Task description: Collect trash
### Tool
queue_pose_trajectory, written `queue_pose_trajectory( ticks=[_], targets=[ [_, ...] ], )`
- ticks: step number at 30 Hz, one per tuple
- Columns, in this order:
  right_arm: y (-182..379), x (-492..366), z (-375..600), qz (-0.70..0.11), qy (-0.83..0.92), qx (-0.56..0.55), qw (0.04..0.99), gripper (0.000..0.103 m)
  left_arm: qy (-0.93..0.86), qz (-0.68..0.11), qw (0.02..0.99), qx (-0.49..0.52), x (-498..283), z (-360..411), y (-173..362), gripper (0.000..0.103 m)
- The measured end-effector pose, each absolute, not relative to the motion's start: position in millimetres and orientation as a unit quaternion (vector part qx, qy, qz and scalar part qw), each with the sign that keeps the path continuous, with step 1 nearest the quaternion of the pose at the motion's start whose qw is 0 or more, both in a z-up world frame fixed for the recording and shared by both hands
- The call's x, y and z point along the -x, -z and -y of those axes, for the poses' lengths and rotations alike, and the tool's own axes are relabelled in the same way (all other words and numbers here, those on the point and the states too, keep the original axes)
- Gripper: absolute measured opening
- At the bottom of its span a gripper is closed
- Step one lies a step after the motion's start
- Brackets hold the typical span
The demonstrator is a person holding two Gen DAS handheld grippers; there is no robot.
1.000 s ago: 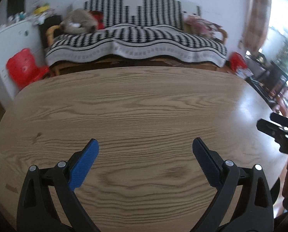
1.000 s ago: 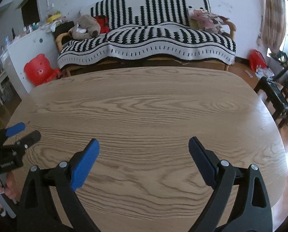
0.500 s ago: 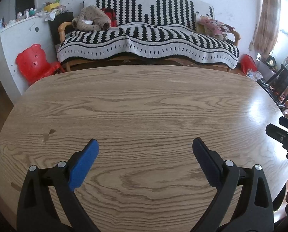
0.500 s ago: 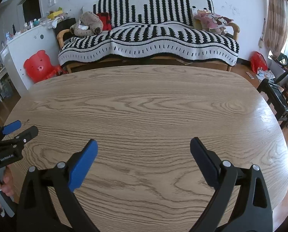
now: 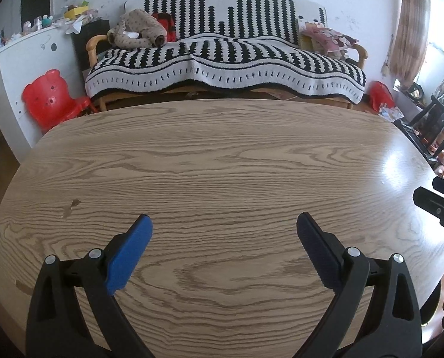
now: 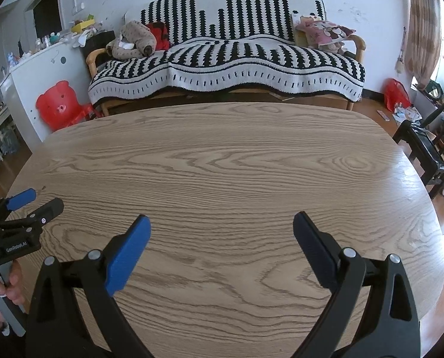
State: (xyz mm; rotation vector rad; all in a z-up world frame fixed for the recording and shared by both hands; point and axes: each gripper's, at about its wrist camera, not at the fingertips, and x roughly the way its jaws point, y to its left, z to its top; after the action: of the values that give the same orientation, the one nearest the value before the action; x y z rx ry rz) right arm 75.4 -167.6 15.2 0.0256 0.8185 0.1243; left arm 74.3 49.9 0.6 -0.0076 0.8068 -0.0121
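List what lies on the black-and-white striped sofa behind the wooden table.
On the striped sofa: a brown plush toy, red item, pink cushion. The throw covers its seat.

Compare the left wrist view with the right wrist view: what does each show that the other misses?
Only the left wrist view shows the small dark mark on the tabletop and the right gripper from the side. Only the right wrist view shows the hand gripping the left gripper's handle and papers scattered on the floor. Both show the wooden table with no trash visible on it, the striped sofa, the red bear chair, and the left gripper and right gripper open.
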Motion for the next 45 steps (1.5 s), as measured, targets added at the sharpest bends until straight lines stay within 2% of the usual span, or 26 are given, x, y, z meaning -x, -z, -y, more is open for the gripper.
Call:
queue_pose_trajectory(
  ticks=[45],
  targets=[
    [-16.8,-72.7,171.9,-0.396,-0.058,-0.013,0.916,0.093,0.007,-0.395,0.919,0.003,-71.8,-45.0,-0.4,0.095]
  ],
)
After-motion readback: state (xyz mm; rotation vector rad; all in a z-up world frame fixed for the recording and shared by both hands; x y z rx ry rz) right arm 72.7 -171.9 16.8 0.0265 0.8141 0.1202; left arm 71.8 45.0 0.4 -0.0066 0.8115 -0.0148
